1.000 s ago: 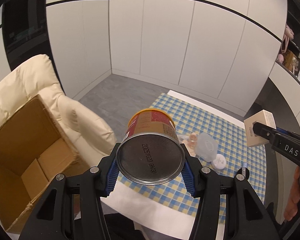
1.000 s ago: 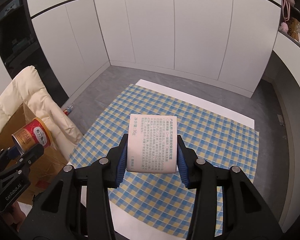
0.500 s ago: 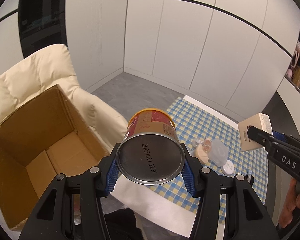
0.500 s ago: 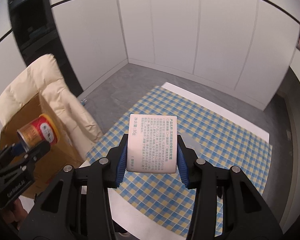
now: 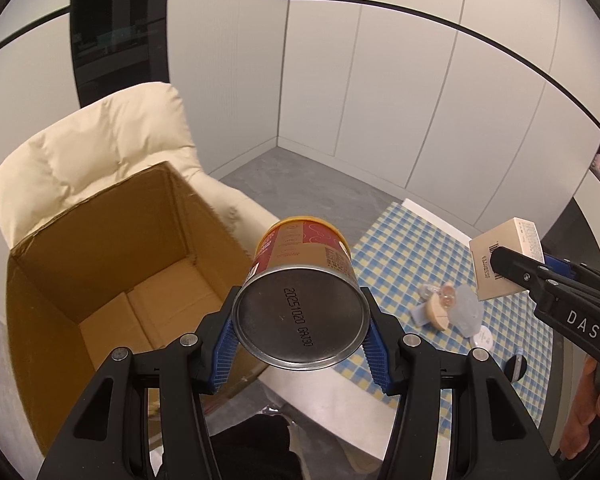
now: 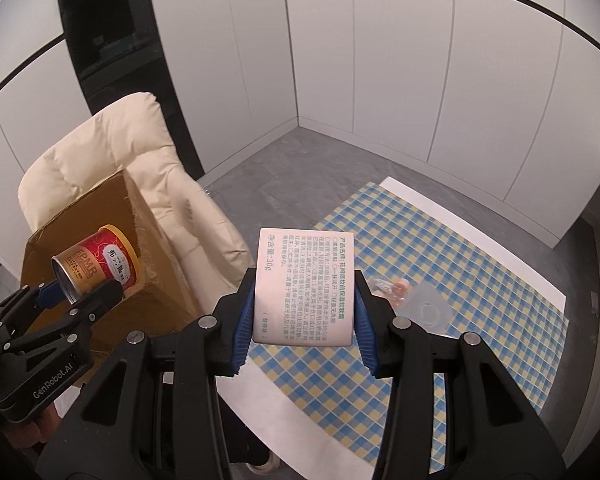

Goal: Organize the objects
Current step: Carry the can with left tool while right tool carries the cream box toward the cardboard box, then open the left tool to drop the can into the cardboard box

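My left gripper (image 5: 300, 344) is shut on a red and gold tin can (image 5: 300, 304), its metal bottom facing the camera. It hangs just right of an open cardboard box (image 5: 112, 280) that stands on a cream armchair (image 5: 100, 144). My right gripper (image 6: 304, 320) is shut on a small pale carton (image 6: 305, 286) with printed text, held over the checked cloth (image 6: 440, 264). In the right wrist view the can (image 6: 100, 264) and left gripper (image 6: 76, 300) show at the left against the box (image 6: 100, 216). In the left wrist view the carton (image 5: 504, 260) shows at the right.
On the blue and yellow checked cloth (image 5: 412, 248) lie a pacifier with a clear cover (image 5: 448, 308), a small white round lid (image 5: 482, 336) and a dark round item (image 5: 516, 364). White cabinet walls ring the grey floor (image 5: 312, 176). A hand (image 5: 596, 412) shows at the right edge.
Both grippers have swung left with their loads. The cardboard box and armchair have shifted toward the middle of both views, and the box's inside is more exposed in the left wrist view.
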The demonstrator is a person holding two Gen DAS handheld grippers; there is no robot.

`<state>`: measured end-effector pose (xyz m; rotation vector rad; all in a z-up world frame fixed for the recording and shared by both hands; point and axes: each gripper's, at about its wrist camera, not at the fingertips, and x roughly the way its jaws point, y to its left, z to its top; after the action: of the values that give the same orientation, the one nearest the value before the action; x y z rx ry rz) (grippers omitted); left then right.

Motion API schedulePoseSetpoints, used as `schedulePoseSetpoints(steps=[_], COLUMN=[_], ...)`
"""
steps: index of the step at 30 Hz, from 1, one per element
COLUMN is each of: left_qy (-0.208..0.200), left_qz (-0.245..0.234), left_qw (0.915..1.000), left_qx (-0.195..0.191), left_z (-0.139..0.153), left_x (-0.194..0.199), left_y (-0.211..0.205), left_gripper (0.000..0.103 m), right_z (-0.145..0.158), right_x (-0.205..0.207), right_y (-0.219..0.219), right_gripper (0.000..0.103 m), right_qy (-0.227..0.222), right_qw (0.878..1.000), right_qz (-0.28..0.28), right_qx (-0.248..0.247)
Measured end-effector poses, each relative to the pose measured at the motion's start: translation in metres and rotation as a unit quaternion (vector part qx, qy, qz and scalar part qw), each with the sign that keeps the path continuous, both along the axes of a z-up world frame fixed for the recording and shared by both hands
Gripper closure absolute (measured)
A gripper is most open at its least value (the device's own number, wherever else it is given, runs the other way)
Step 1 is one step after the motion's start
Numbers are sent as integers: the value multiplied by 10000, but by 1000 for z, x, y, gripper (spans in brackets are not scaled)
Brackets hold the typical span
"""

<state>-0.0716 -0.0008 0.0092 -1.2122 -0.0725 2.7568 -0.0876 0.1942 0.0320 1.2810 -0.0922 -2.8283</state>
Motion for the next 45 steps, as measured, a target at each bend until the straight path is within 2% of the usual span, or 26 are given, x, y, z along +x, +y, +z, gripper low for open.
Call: schedulePoseSetpoints(steps=[20,45], left_qy=[-98,-413], left_qz=[581,1049], left_qw=[9982,9935], left_qx=[-105,-180], left_z=[-5,-20], left_x=[5,4], left_y=[-65,-110], left_gripper=[48,48], right_z=[-1,-18], right_x=[-15,-30], right_y=[-78,-147], right_gripper=[58,58], right_qy=[-11,-76], right_qw=[9978,9920], right_qz=[653,1261], right_qx=[133,86])
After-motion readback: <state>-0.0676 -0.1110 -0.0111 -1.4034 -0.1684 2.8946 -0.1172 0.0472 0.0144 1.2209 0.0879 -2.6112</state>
